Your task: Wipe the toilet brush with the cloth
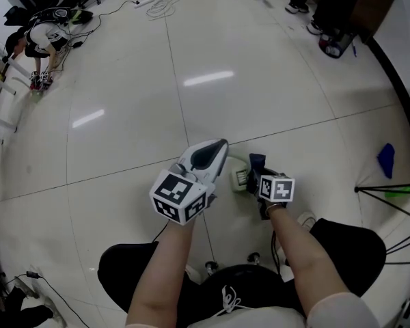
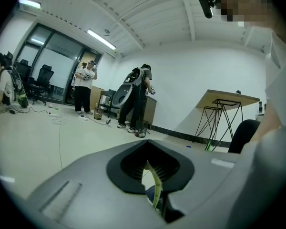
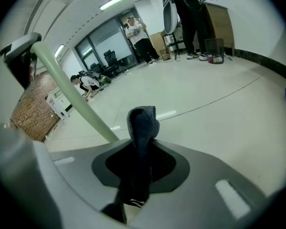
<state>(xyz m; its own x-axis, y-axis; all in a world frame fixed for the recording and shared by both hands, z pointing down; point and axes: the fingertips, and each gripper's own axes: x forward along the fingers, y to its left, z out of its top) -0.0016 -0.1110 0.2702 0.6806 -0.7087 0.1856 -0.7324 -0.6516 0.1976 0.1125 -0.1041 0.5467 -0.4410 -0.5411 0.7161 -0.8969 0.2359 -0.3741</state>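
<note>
The toilet brush has a pale green handle and a whitish head. In the head view it lies between the two grippers, above the person's lap. My left gripper is shut on a thin pale green part of the brush, which shows edge-on between its jaws. My right gripper is shut on a dark blue cloth. The cloth sticks up out of the jaws in a folded lump, close beside the green handle. I cannot tell whether cloth and brush touch.
The pale tiled floor spreads all round. A black tripod stand and a blue object are at the right. Cables and people are far off. A table on metal legs stands by the wall.
</note>
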